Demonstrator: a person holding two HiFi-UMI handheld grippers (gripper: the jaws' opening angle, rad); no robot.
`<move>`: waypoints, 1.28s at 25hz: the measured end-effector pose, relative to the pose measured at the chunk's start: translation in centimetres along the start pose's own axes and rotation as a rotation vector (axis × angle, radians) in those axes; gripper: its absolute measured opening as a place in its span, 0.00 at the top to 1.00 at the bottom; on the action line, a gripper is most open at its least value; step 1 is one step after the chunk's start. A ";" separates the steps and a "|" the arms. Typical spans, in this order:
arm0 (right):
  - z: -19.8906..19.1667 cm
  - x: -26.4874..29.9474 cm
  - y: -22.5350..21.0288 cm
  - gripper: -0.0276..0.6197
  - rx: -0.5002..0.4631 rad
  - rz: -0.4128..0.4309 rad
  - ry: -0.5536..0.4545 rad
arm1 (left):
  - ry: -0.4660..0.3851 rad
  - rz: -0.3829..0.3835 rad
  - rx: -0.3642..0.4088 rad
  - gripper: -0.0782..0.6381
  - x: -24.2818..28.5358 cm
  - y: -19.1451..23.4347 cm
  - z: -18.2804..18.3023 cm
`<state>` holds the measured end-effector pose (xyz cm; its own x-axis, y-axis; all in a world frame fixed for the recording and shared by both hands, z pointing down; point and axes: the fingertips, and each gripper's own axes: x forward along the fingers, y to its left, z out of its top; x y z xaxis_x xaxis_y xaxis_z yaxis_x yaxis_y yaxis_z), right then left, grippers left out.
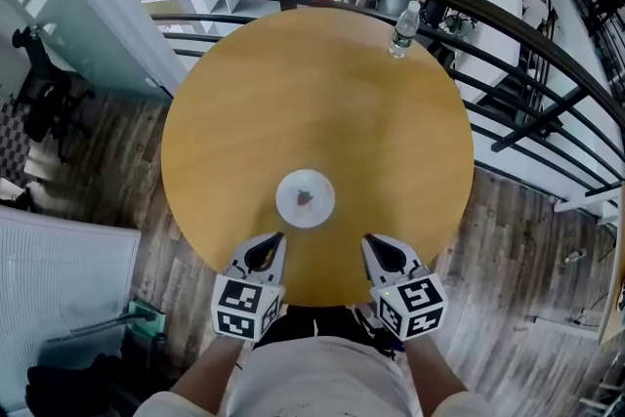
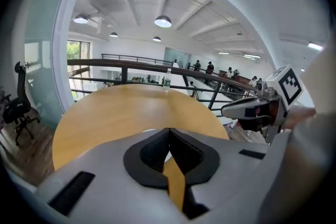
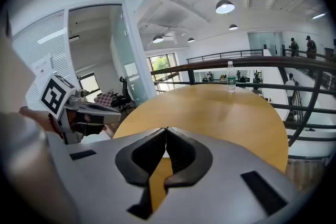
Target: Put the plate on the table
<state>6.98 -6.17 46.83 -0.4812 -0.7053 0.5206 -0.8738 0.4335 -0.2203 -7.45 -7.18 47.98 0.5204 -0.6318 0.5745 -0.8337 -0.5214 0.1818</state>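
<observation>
Nearest to the person, the left gripper (image 1: 279, 237) and the right gripper (image 1: 367, 238) are held side by side over the near edge of the table (image 1: 322, 103). Both are pointed forward. In each gripper view the two jaws are seen pressed tight together, tip to tip. Nothing is held between them, so both tools are shut and empty.

Just past the two tips, and between them, a small white plate (image 1: 305, 198) is seen. It lies flat on the round wooden table, close to the near edge. It is touched by neither gripper. A small dark red spot is seen in its middle, but what it is cannot be told.

Since the plate lies flat on the table with nothing holding it, the job looks done. That is likely why the jaws are kept shut and nothing is gripped.

Farther off, most of the tabletop is bare. A water bottle (image 1: 403, 27) is stood upright at the far edge, well apart from the plate, where it is out of the way. Beyond it, the table is ringed by a dark railing (image 1: 508, 24).
</observation>
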 end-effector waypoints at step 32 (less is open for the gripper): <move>2.7 -5.1 4.7 0.92 -0.034 0.033 -0.076 | -0.124 -0.009 0.011 0.86 -8.4 -3.8 1.7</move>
<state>5.11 -2.04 40.88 -0.5148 -0.7303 0.4490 -0.8551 0.4752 -0.2076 -8.35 -0.94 41.10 0.5471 -0.6926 0.4701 -0.8273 -0.5332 0.1771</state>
